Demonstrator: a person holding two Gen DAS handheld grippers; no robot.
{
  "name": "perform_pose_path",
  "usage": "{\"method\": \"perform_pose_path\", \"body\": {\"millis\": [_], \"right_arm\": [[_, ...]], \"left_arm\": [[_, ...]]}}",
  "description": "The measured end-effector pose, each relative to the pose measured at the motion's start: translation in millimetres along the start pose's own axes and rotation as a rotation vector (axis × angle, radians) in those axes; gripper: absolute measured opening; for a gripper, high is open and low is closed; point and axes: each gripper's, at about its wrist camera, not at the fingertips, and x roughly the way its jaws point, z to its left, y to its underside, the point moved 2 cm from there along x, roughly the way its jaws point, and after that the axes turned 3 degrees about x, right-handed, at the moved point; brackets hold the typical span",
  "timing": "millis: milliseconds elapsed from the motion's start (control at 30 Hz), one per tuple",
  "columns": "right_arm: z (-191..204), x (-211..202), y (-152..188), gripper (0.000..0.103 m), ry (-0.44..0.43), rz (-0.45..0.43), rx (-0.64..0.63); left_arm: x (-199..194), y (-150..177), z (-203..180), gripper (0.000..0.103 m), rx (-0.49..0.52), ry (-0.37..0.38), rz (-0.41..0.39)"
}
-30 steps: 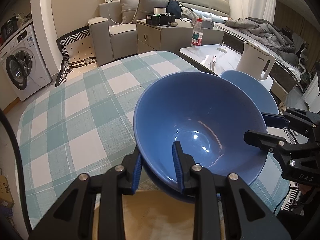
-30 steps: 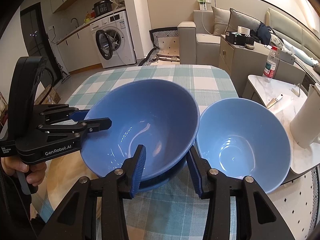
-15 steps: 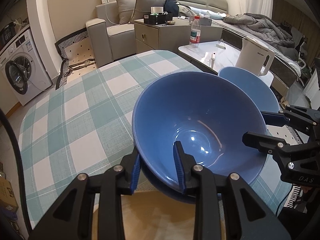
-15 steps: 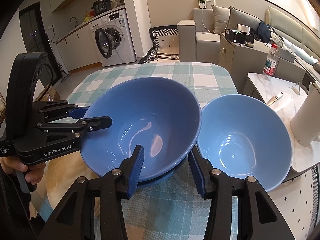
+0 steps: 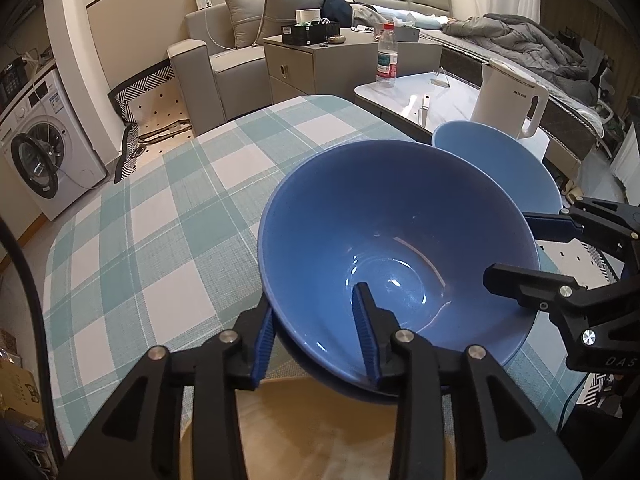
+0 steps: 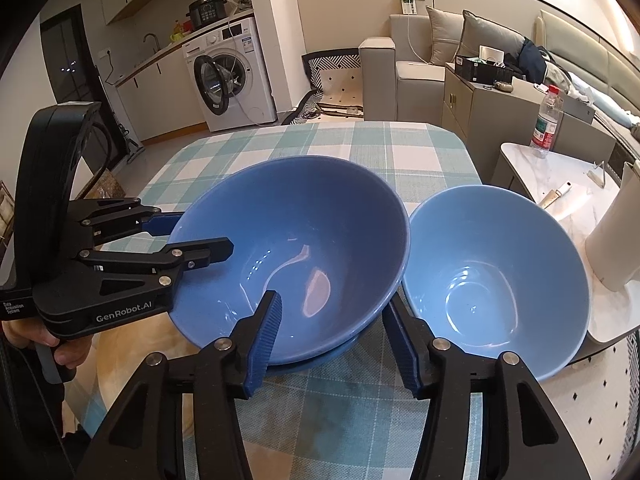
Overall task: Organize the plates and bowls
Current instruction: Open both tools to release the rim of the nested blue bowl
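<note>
On the checked table, both grippers are letting go of the dark blue bowl nested on another: left gripper and right gripper jaws have just been opening, straddling its rim. Next, probably backing off, then fetching the light blue bowl.

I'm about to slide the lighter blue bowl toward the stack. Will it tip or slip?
The lighter blue bowl looks rigid and glossy, so probably slippery under tool pads and breakable. Its base seems narrow below a wide flaring rim; a push high on the rim might tip it. It also sits near the table edge.

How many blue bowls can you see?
3, maybe more hidden. The dark blue bowl sits nested in another bowl whose edge peeks out underneath. The light blue bowl stands beside them, near the table's edge.
</note>
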Motion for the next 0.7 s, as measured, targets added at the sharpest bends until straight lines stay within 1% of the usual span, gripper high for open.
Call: {"method": "perform_pose_path", "body": {"millis": [100,233,367,400,433,533,667,700], "right_arm": [[1.1,-0.3,0.5,0.054,-0.004,0.001,-0.001],[1.9,1.9,1.9,0.055,-0.014,0.010,0.002],[0.4,4.0,1.3,0.063,-0.013,0.010,0.009],[0.4,3.5,1.4,0.064,-0.013,0.007,0.009],[0.6,3.0,1.2,0.064,-0.016,0.004,0.008],[1.1,2.5,1.2,0.067,-0.020,0.001,0.004],[0.7,3.4,1.7,0.067,-0.022,0.003,0.007],[0.3,3.5,1.7,0.069,-0.022,0.004,0.007]], "left_arm": [[0.1,-0.1,0.0,0.041,-0.002,0.001,0.003],[0.7,0.0,0.9,0.044,-0.008,0.002,0.007],[0.2,0.0,2.1,0.047,-0.018,0.018,0.007],[-0.2,-0.2,2.4,0.051,-0.019,0.015,0.004],[0.1,-0.2,2.5,0.052,-0.020,0.011,0.005],[4.1,0.2,5.6,0.052,-0.036,0.007,0.022],[6.5,1.8,8.7,0.052,-0.062,0.027,0.033],[6.7,1.7,8.9,0.052,-0.063,0.029,0.034]]}}
